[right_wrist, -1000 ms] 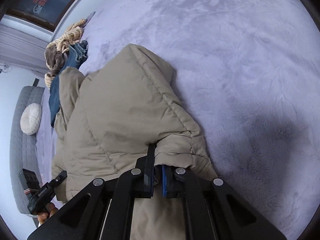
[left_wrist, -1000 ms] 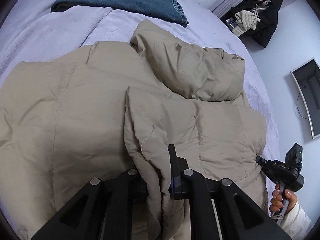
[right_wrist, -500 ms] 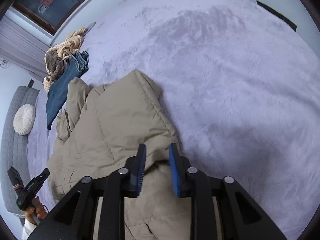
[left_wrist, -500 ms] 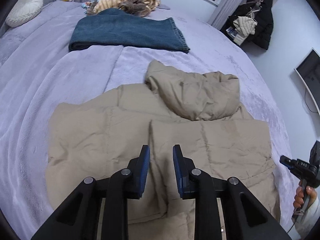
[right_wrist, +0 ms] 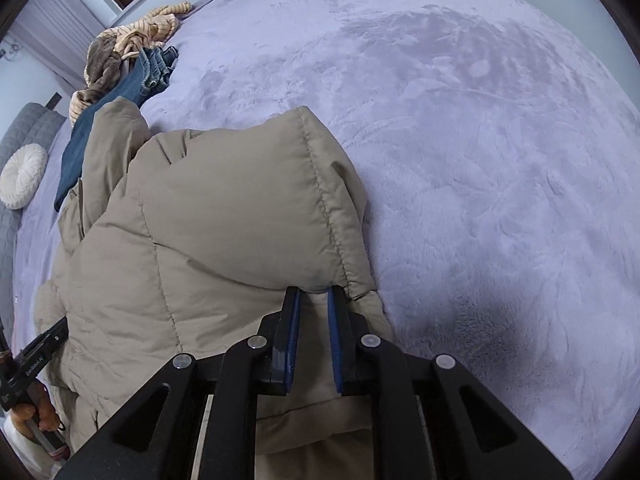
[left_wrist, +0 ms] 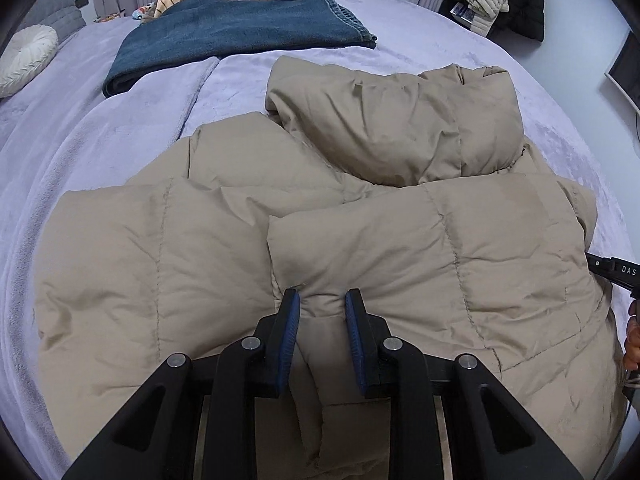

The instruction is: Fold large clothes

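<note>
Left wrist view: beige puffer jacket lies spread on the lilac bed, hood at the far side, one panel folded over the body. Left gripper fingers stand narrowly apart with a ridge of jacket fabric bunched between the blue pads, which press on it. Folded jeans lie farther off. Right wrist view: right gripper has just been closing and pinches the jacket's right edge.
</note>
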Motion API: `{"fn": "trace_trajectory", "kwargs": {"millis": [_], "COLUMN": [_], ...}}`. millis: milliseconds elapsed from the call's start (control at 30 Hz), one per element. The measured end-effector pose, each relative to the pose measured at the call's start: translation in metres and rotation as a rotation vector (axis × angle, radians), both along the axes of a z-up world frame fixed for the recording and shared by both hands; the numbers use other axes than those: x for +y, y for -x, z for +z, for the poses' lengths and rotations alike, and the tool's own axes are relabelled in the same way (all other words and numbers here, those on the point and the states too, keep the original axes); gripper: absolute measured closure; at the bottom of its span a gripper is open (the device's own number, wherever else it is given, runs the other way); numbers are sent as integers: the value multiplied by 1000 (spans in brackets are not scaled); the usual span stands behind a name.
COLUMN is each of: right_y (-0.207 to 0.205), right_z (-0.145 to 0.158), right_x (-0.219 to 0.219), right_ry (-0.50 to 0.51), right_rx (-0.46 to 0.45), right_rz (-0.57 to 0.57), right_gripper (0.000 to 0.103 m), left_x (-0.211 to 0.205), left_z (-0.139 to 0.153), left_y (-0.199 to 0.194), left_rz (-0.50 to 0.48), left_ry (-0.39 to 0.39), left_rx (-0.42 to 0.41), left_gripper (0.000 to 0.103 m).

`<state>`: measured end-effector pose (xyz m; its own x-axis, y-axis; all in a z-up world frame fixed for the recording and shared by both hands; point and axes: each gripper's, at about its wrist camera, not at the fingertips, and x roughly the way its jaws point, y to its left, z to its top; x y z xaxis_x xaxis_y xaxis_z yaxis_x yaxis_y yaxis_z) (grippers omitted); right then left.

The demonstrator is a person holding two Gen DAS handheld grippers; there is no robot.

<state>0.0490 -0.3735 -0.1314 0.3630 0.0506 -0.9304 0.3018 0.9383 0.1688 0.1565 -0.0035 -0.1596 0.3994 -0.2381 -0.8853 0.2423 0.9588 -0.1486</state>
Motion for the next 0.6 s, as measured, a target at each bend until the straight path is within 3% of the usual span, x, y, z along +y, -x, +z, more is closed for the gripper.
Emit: {"fn": "trace_trajectory", "kwargs": {"millis": [333,500,600], "right_y": [26,45,56], "right_z": [31,51,60], "right_x": [15,14,16], "right_ry": [101,58,17], "right_rx": [28,52,71], "right_rz": [61,47,36], "right_gripper": [85,83,71], "left_x": [16,22,21], "left_z": [29,45,56], "left_y": [19,38,51], "left_rz": [89,119,127], "left_ry": [-29,-58,-62], "left_rx": [31,67,86], "left_gripper": [77,77,77]}}
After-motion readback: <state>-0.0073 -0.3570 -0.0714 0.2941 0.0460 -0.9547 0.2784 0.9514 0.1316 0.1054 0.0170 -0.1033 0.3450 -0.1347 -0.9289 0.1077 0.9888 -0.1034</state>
